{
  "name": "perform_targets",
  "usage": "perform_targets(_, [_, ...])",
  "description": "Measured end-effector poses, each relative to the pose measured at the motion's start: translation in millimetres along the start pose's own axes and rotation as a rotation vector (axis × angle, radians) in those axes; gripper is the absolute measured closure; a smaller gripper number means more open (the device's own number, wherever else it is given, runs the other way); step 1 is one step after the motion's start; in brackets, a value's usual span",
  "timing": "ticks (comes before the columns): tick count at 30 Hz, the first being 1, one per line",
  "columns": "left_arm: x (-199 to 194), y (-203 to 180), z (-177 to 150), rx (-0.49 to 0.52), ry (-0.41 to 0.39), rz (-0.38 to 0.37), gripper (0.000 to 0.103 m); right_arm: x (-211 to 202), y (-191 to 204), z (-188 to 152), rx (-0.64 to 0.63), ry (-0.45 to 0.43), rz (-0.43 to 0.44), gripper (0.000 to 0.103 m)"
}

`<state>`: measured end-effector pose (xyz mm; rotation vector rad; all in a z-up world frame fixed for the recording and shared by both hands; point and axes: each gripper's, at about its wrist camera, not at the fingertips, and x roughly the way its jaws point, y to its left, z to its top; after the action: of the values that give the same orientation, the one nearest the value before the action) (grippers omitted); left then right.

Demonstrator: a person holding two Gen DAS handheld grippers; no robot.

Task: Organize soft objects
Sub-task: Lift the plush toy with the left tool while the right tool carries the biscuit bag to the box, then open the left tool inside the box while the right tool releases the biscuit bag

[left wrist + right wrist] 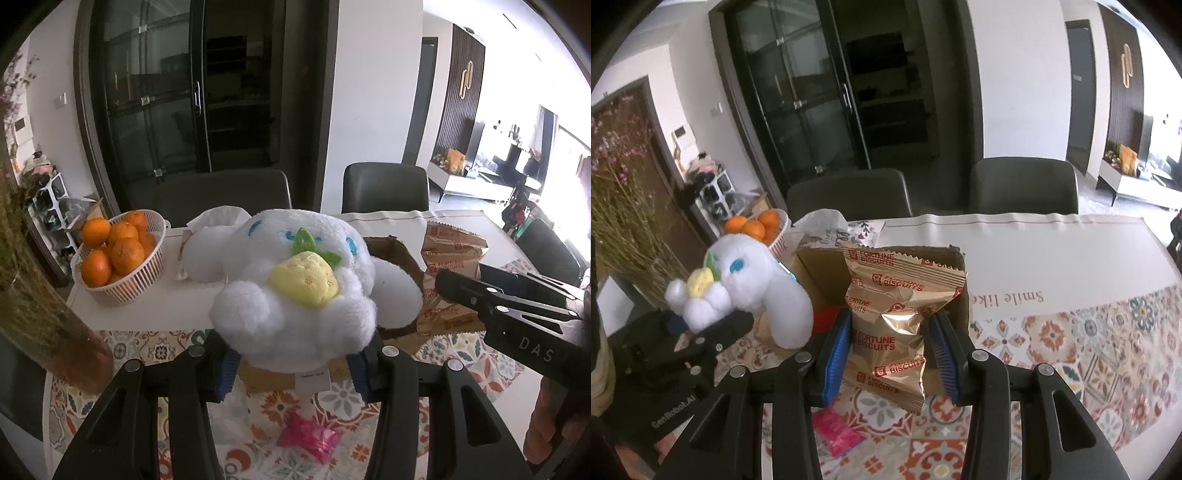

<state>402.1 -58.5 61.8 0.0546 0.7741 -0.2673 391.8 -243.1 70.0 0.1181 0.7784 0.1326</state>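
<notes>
We see the left claw (293, 369) clenched on the base of a white plush toy (295, 288), blue pads pressing its fluffy underside from both sides; the plush is lifted over the near edge of an open cardboard box (397, 254), its face with blue eyes turned up and a yellow stuffed fruit (304, 282) with green leaves held against its front. A sewn label hangs beneath it. The right claw (888, 354) grips a gold packet of Fortune Biscuits (890, 325) between its blue pads, holding it upright in front of the same box (820, 269), with more packets of the strip rising behind it against the box opening. In the right wrist view the plush (746, 280) sits just left of the box. On the bench (1052, 258), covered with a patterned cloth, a white basket of oranges (118, 258) stands to the far left, a tissue pack (218, 218) behind the plush, and a pink wrapper (308, 437) lies near us between the claws.
</notes>
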Motion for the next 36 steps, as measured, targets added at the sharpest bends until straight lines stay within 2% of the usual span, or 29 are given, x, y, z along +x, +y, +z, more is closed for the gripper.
perform_targets(9, [52, 8, 16, -0.014, 0.079, -0.025, 0.054, 48, -2, 22, -0.080, 0.076, -0.017, 0.059])
perform_targets(14, [77, 8, 22, -0.022, 0.127, -0.053, 0.054, 76, -9, 29, -0.073, 0.129, 0.003, 0.059])
perform_targets(18, [89, 6, 23, -0.004, 0.131, -0.051, 0.054, 94, -14, 30, -0.070, 0.161, 0.020, 0.059])
perform_targets(21, [97, 3, 26, 0.019, 0.157, -0.059, 0.045, 104, -21, 32, -0.026, 0.188, 0.048, 0.056])
perform_targets(22, [97, 3, 26, 0.022, 0.157, -0.063, 0.039, 107, -23, 33, -0.013, 0.200, 0.054, 0.056])
perform_targets(23, [96, 3, 26, 0.026, 0.150, -0.059, 0.032, 108, -22, 33, -0.012, 0.201, 0.059, 0.055])
perform_targets(26, [91, 5, 26, 0.028, 0.130, -0.038, 0.022, 106, -21, 31, -0.019, 0.196, 0.041, 0.051])
perform_targets(32, [79, 7, 24, 0.024, 0.118, 0.024, 0.021, 91, -18, 30, -0.012, 0.149, -0.026, 0.051])
perform_targets(36, [65, 7, 19, 0.030, 0.111, 0.036, 0.020, 77, -16, 27, -0.013, 0.136, -0.034, 0.051])
